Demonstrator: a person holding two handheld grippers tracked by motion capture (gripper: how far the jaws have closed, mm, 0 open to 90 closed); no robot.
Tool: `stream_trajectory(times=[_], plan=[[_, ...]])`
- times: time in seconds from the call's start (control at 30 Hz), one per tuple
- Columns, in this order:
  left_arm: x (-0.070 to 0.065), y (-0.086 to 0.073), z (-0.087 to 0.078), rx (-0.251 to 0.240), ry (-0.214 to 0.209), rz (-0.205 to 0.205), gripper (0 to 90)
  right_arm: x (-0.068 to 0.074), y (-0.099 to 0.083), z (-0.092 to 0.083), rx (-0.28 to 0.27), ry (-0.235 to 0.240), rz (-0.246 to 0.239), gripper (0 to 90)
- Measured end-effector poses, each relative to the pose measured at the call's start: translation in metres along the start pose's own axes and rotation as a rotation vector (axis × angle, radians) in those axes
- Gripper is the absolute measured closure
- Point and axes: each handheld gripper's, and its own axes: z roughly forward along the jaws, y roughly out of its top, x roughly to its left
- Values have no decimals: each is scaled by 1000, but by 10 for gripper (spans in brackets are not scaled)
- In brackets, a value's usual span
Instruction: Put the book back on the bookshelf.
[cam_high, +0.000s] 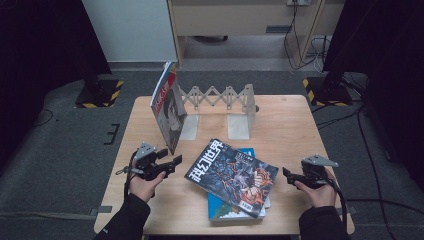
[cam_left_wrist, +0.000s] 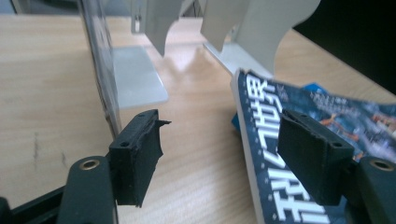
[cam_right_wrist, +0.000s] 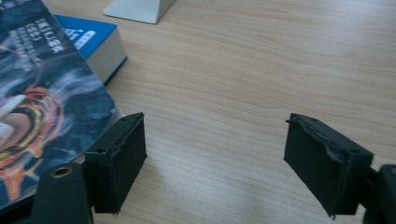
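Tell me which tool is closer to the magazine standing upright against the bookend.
Left. The left tool sits just beside the upright magazine, near its bottom front corner. The right tool is across the table, beyond the flat dark magazine.

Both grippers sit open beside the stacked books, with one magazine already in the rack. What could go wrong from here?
1. The dark magazine lies askew on the blue book; a grab by the left gripper might drag both.
2. The standing magazine leans on the rack close by; a nudge could topple it.
3. The right gripper, empty, might pinch only the cover.
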Motion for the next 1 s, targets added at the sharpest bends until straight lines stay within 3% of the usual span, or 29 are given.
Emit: stream_trajectory(times=[0.27, 0.43, 0.6, 0.8, 1.0], plan=[[-4, -12, 9, 21, -50, -10, 304, 15, 8, -5, -39, 53, -18, 245], [-9, -20, 19, 69, -78, -5, 289, 27, 14, -7, -70, 86, -21, 275], [-13, -25, 28, 110, -103, -11, 284, 36, 15, -6, -62, 126, -28, 289], [-18, -29, 35, 159, -108, 11, 283, 49, 15, -1, -50, 156, -49, 286], [-18, -34, 43, 186, -154, -36, 283, 58, 14, 6, -33, 184, -59, 269]])
